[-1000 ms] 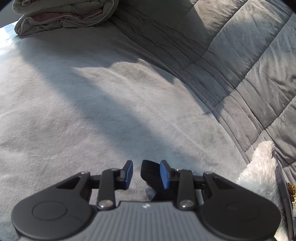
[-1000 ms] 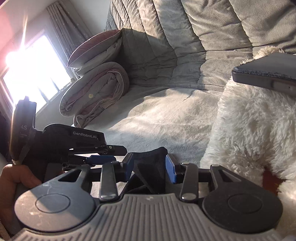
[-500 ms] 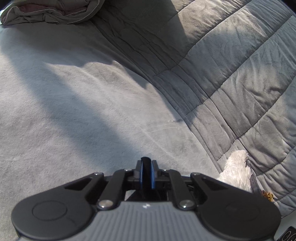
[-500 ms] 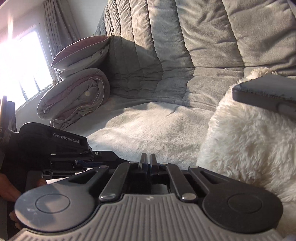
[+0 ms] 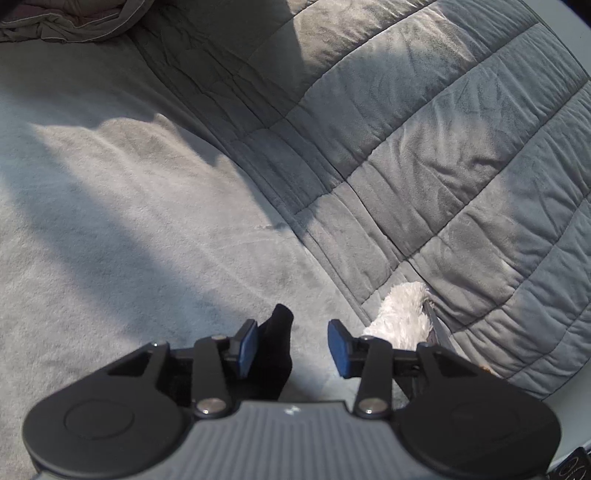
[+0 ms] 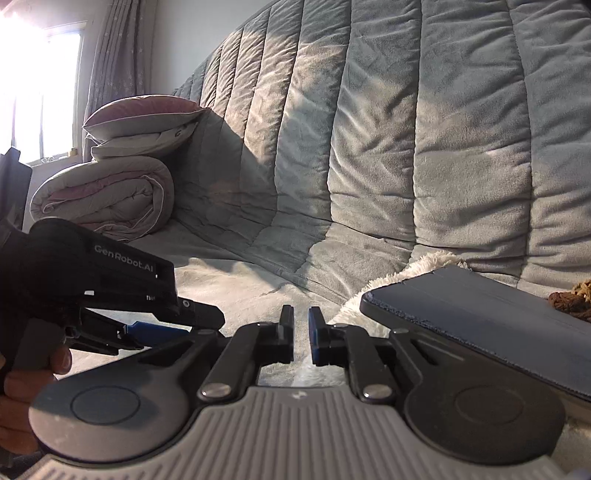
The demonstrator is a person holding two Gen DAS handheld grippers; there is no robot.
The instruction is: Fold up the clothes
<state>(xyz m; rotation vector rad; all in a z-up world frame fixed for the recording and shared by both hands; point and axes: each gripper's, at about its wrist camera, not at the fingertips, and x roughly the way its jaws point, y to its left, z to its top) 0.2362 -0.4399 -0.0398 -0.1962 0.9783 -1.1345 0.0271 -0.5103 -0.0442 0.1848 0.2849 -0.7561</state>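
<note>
A: What does the left wrist view show?

B: The left gripper [image 5: 291, 345] sits at the bottom centre with its blue-padded fingers [image 5: 246, 347] spread wide. A black garment [image 5: 275, 354] stands up between them, resting against the left pad and clear of the right one, so nothing is clamped. It lies on the pale grey sofa seat [image 5: 129, 229].

A: And around it?

B: The quilted grey backrest [image 5: 443, 166] fills the right and top. A white fluffy cushion [image 5: 400, 317] pokes in just right of the right finger, and a folded duvet [image 5: 66, 22] shows at the upper left corner.

A: Now the right wrist view?

B: The right gripper [image 6: 301, 334] is at lower centre, its fingers nearly together with a narrow slit between them, holding nothing. The black garment isn't visible here.

A: Anything else?

B: The left gripper's body [image 6: 110, 280] enters from the left edge, held by a hand [image 6: 33, 384] at the lower left. A dark flat tablet-like slab [image 6: 480, 325] lies on the white fluffy cushion [image 6: 417, 273] at the right. The rolled duvet [image 6: 107, 195], with a pillow [image 6: 144, 122] on top, sits at middle left, and a window [image 6: 40, 92] glares in the upper left.
</note>
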